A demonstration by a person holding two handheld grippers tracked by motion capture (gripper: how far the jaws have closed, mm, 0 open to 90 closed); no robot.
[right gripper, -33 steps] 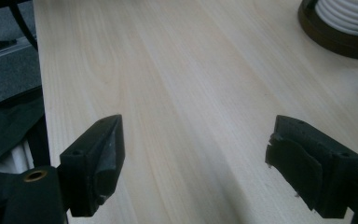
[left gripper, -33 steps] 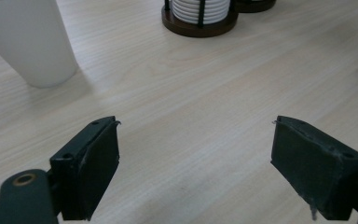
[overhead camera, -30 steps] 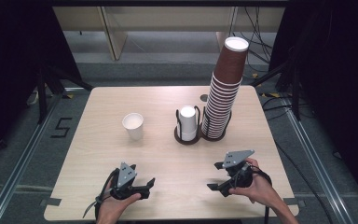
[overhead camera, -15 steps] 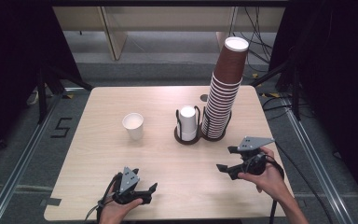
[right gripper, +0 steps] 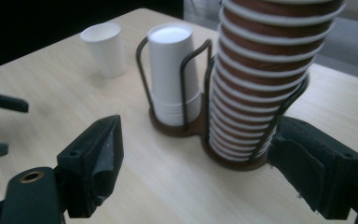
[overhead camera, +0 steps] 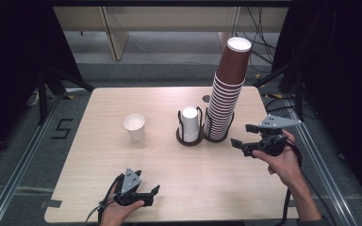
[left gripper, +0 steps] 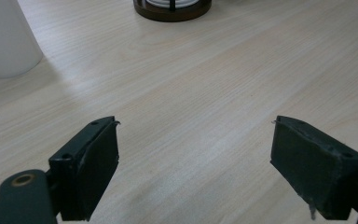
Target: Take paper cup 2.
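The high view is looking forward and down from above the person's side, taking in the whole table [overhead camera: 169, 165] from some distance. The left gripper view is sitting low and close over the tabletop, facing the lone white cup [left gripper: 4, 39] and the holder's base [left gripper: 172, 9]. The right gripper view is looking from higher up, near the stack of brown cups [right gripper: 265, 79], sharing with both others that white cup [right gripper: 103, 46] and holder.

Overhead light falls evenly on the pale wooden tabletop [overhead camera: 169, 165], the surroundings are dark, shadows are soft, and the black fingers [left gripper: 91, 172] look slightly blurred up close.
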